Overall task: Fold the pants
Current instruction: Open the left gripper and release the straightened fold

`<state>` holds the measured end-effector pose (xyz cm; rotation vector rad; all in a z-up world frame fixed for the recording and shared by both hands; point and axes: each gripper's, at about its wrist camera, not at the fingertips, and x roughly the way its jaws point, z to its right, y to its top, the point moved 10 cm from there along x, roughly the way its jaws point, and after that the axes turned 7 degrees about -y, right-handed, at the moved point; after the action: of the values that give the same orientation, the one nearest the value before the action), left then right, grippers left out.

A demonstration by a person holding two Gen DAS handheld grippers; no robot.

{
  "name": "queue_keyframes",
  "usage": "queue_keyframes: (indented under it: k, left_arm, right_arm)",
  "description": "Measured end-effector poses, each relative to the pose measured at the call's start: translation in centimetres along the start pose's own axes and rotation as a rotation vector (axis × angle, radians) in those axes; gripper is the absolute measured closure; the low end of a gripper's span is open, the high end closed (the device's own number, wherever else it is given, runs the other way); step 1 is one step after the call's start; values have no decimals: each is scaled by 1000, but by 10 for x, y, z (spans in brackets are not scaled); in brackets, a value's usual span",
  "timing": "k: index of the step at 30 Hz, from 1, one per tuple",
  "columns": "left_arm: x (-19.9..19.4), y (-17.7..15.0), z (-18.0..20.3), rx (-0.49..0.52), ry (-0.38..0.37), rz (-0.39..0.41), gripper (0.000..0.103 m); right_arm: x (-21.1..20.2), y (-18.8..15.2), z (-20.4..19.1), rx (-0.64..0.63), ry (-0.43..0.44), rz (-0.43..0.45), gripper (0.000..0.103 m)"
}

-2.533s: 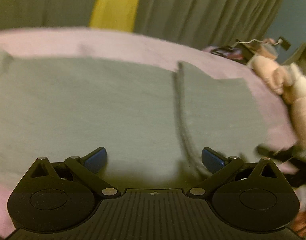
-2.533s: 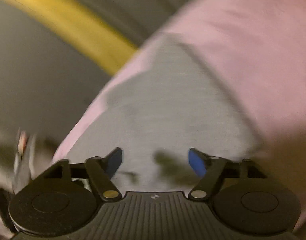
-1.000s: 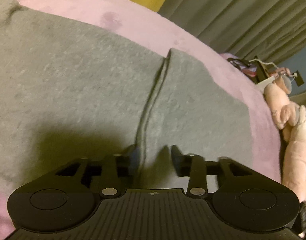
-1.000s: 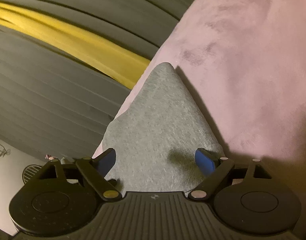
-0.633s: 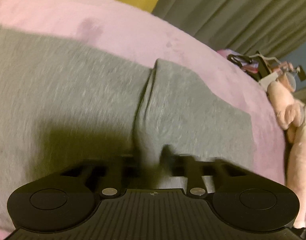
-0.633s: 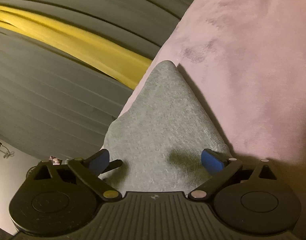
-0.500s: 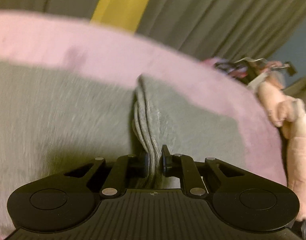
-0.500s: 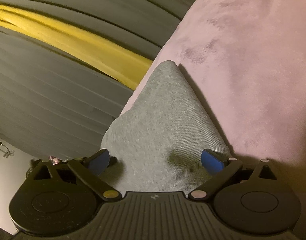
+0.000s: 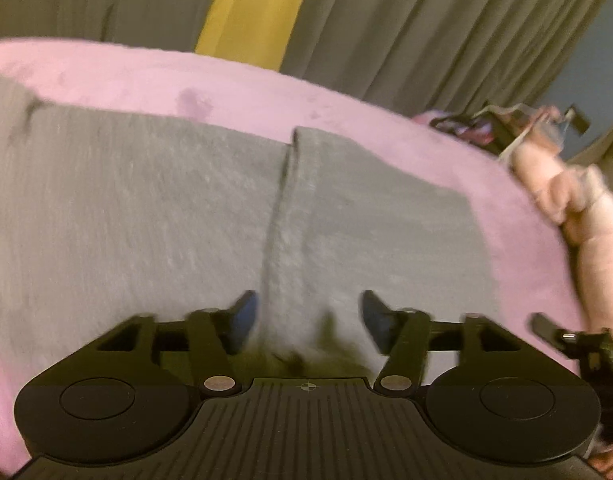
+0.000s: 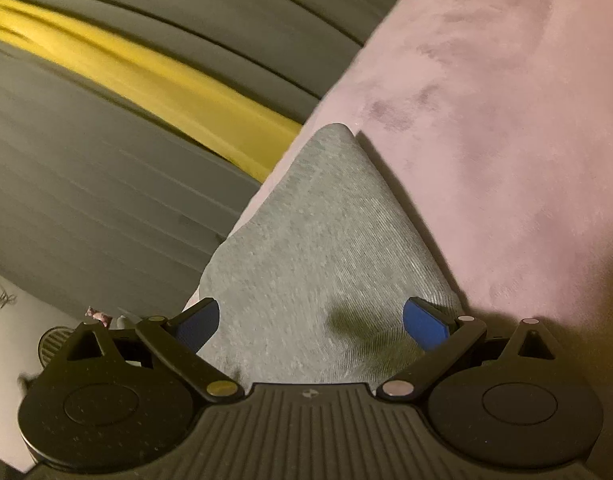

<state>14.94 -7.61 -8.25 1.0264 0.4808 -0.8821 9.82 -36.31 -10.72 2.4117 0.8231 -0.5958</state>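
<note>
Where the grey pants [image 9: 154, 216] lie flat on the pink plush blanket [image 9: 346, 108], the knit shows a fine ribbed grain and a soft matte nap. A raised fold edge [image 9: 282, 216] runs from near to far, one layer lapping the other. Left gripper [image 9: 306, 316]: jaws opening, blue pads either side of the fold edge, cloth between them but not pinched; frame blurred. Right gripper [image 10: 310, 320]: released, jaws spread wide over a tapering corner of the pants [image 10: 322, 240], pads clear of fabric. Blanket pile looks velvety, with a darker smudged patch. Far side: pleated grey curtains [image 9: 426, 32] with a yellow strip [image 9: 250, 8]. Right: a pale plush toy [image 9: 586, 216], lumpy, rounded.
</note>
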Motion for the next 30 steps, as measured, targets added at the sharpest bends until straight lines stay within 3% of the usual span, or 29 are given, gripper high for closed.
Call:
queue_keyframes:
  k: [1, 4, 6, 9, 11, 13, 16, 19, 23, 30]
  left_arm:
    - [-2, -3, 4, -32, -32, 13, 21]
    - [5, -9, 16, -32, -80, 16, 19]
    - [16, -14, 17, 3, -47, -9, 14]
    - [33, -26, 3, 50, 68, -59, 14]
    - [40, -36, -10, 49, 99, -80, 15]
    - [38, -40, -15, 77, 80, -48, 15]
    - [38, -41, -13, 102, 100, -39, 15]
    - [40, -46, -11, 148, 118, -37, 15]
    - [40, -50, -5, 199, 143, -34, 15]
    - [38, -51, -5, 206, 145, -31, 14]
  right_arm:
    - [-2, -4, -3, 17, 13, -21, 4]
    - [0, -24, -19, 58, 78, -106, 4]
    - [9, -41, -27, 76, 101, -170, 4]
    - [21, -58, -31, 16, 39, -215, 4]
    - [21, -56, -31, -27, 16, -191, 4]
    - [14, -46, -25, -3, 6, -141, 4]
    - [-1, -21, -3, 45, -77, -18, 4]
    - [-13, -7, 13, 72, -134, 48, 5]
    - [-20, -7, 11, 89, -133, 53, 5]
    - [-2, -27, -5, 7, -120, -35, 5]
